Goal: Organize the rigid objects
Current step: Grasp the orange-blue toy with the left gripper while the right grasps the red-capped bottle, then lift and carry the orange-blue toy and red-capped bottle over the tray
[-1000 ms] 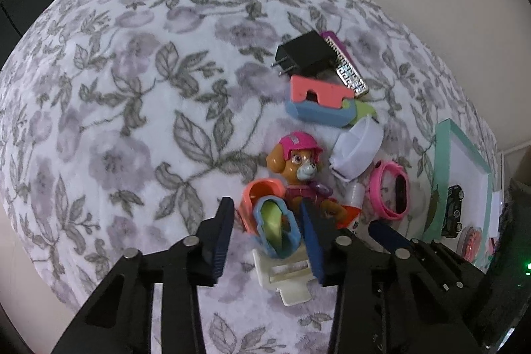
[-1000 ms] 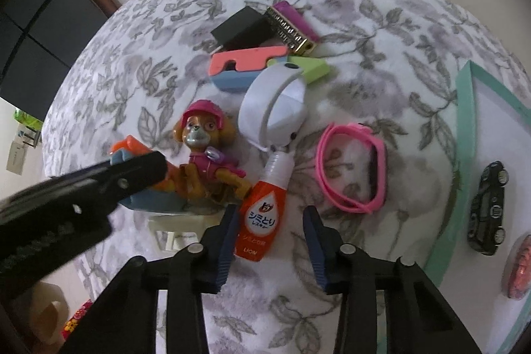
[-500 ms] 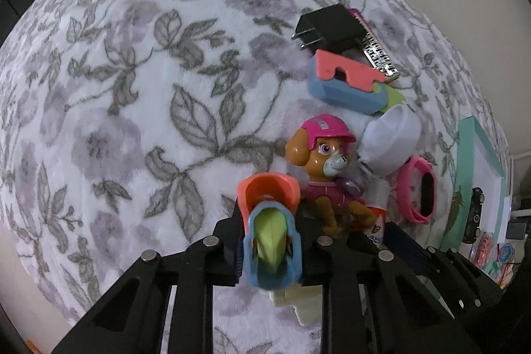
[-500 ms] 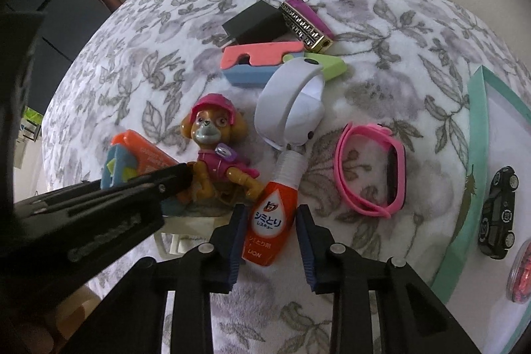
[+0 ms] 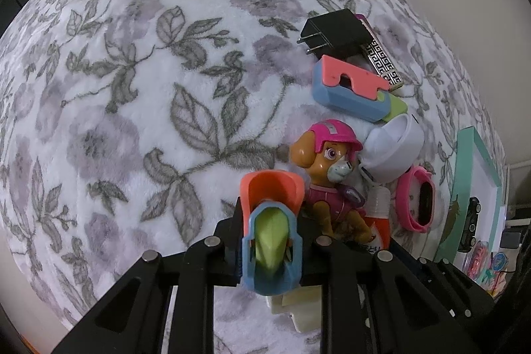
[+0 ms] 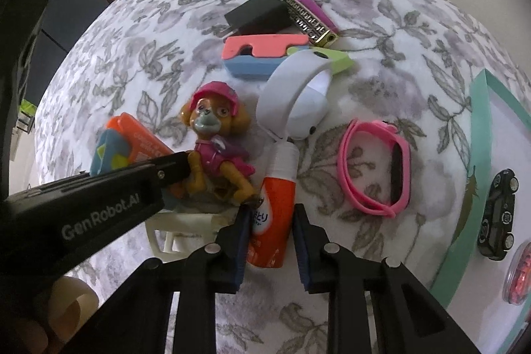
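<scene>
My left gripper (image 5: 270, 241) is shut on an orange, blue and green plastic toy (image 5: 270, 221), which also shows in the right wrist view (image 6: 126, 148). My right gripper (image 6: 270, 241) has its jaws closed against the sides of an orange bottle with a white cap (image 6: 273, 204), which lies on the floral blanket (image 6: 381, 82). A toy dog with a pink helmet (image 6: 215, 141) sits between the two grippers; it also shows in the left wrist view (image 5: 327, 175).
A pink wristband (image 6: 375, 165), a white curved object (image 6: 298, 98), a pink-and-blue block (image 6: 262, 53), a black plug adapter (image 6: 257, 14) and a patterned lighter (image 6: 310, 19) lie beyond. A teal tray (image 6: 481, 135) at right holds a black toy car (image 6: 497, 211). A cream plastic piece (image 6: 181, 228) lies underneath.
Both grippers have closed, the left on the orange-blue toy and the right on the orange bottle. The left gripper has lifted its toy slightly off the cream piece.
</scene>
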`<state>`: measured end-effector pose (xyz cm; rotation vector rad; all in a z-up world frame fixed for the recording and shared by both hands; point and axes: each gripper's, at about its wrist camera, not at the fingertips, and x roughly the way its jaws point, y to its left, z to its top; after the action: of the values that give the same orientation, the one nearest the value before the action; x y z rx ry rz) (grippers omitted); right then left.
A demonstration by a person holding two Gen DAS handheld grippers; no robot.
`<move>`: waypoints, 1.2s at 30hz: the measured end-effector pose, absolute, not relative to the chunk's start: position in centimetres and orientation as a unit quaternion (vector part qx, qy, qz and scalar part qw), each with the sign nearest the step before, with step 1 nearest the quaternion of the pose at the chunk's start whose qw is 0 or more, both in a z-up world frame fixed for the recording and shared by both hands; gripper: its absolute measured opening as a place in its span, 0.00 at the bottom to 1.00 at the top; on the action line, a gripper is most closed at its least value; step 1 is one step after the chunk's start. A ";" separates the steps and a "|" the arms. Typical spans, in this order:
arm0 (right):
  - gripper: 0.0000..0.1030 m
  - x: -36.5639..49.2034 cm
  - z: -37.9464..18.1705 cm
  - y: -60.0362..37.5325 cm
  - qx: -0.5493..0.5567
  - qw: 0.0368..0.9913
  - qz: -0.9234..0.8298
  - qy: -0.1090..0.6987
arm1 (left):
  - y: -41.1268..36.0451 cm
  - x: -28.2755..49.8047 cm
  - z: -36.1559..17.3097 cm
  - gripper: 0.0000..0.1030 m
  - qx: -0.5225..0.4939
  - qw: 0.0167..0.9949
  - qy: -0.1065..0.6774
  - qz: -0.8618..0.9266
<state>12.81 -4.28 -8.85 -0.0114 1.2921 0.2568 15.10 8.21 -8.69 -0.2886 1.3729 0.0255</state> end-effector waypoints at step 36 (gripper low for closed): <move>0.21 8.3 5.8 -22.4 0.109 0.898 -0.015 0.426 | -1.4 12.6 2.8 0.22 -0.155 0.817 0.526 -0.176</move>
<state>8.26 -22.38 5.77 0.2258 0.8815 -0.0301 12.61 -1.36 2.84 -0.3297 1.1215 -0.3751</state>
